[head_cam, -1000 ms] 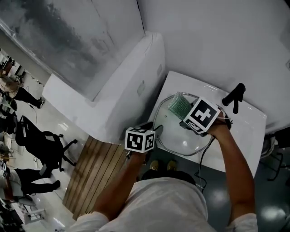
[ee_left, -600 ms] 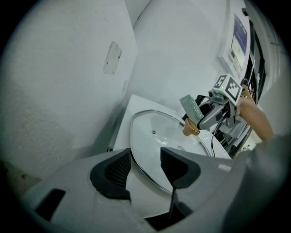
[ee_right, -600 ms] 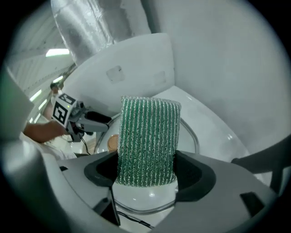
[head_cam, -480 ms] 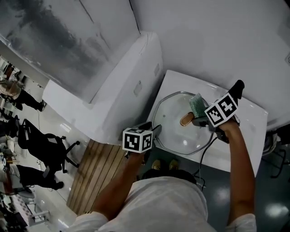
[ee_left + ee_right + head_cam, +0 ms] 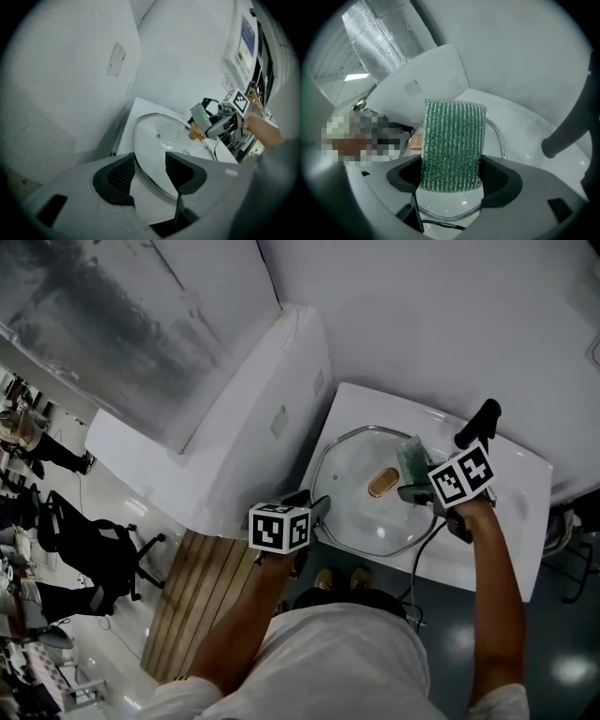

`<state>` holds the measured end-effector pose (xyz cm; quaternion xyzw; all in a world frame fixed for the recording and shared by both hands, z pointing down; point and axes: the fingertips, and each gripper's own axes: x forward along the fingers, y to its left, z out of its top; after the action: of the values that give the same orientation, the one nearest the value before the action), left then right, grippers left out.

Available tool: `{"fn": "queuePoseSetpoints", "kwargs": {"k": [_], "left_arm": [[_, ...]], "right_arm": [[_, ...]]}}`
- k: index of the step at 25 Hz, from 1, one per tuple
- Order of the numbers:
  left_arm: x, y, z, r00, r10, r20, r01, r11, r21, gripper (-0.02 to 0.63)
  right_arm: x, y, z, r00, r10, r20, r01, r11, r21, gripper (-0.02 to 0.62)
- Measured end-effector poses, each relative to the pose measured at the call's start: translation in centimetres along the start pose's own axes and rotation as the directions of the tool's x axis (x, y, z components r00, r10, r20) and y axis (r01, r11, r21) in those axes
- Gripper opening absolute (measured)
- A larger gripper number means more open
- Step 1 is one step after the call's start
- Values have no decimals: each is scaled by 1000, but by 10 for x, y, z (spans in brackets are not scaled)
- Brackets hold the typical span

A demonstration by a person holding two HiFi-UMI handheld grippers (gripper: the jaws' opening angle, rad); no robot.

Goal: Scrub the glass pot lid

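The round glass pot lid (image 5: 354, 512) with a brown knob (image 5: 382, 482) lies over the white sink (image 5: 511, 486). My left gripper (image 5: 312, 512) straddles the lid's near-left rim, one jaw on each face, shut on it; in the left gripper view the lid (image 5: 161, 136) runs between the jaws of the left gripper (image 5: 150, 172). My right gripper (image 5: 420, 486) is shut on a green scrub sponge (image 5: 410, 457) at the lid's right side, just beyond the knob. In the right gripper view the sponge (image 5: 452, 140) stands upright between the jaws of the right gripper (image 5: 451, 177), above the lid (image 5: 500, 140).
A black faucet lever (image 5: 478, 423) rises at the sink's back right, close to the right gripper. A tall white cabinet (image 5: 234, 418) borders the sink on the left. A wooden slat mat (image 5: 202, 596) lies on the floor, and a cable (image 5: 419, 563) hangs off the front edge.
My right gripper has carried the sponge from the lid's upper-left part across to its right side, uncovering the knob. The left gripper has kept its hold on the rim.
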<state>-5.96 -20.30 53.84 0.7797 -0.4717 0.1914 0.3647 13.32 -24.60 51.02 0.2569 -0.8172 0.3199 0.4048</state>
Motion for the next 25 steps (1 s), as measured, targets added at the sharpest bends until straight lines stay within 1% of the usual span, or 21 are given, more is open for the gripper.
{"fn": "queuePoseSetpoints", "kwargs": {"k": [3, 6, 11, 14, 16, 19, 25], "left_arm": [[0, 0, 0, 1000, -2, -1, 2, 1000, 0, 216], [-1, 0, 0, 1000, -2, -2, 2, 1000, 2, 216], [-1, 0, 0, 1000, 2, 3, -2, 1000, 6, 216], [-1, 0, 0, 1000, 4, 3, -4, 1000, 7, 216], [-1, 0, 0, 1000, 5, 4, -5, 1000, 8, 216], [-1, 0, 1, 1000, 6, 5, -6, 1000, 11, 216], [-2, 0, 0, 1000, 9, 6, -9, 1000, 16, 216]], "right_arm": [[-14, 16, 5, 999, -46, 29, 48, 996, -80, 348], [-27, 45, 10, 994, -92, 53, 100, 976, -195, 348], [-26, 95, 9, 984, -165, 66, 178, 913, -366, 348], [-15, 119, 4, 979, -193, 58, 199, 873, -445, 348], [-6, 130, 0, 977, -209, 52, 208, 854, -478, 348], [11, 141, -11, 973, -231, 27, 213, 838, -503, 348], [37, 137, -37, 953, -303, -21, 243, 802, -546, 348]]}}
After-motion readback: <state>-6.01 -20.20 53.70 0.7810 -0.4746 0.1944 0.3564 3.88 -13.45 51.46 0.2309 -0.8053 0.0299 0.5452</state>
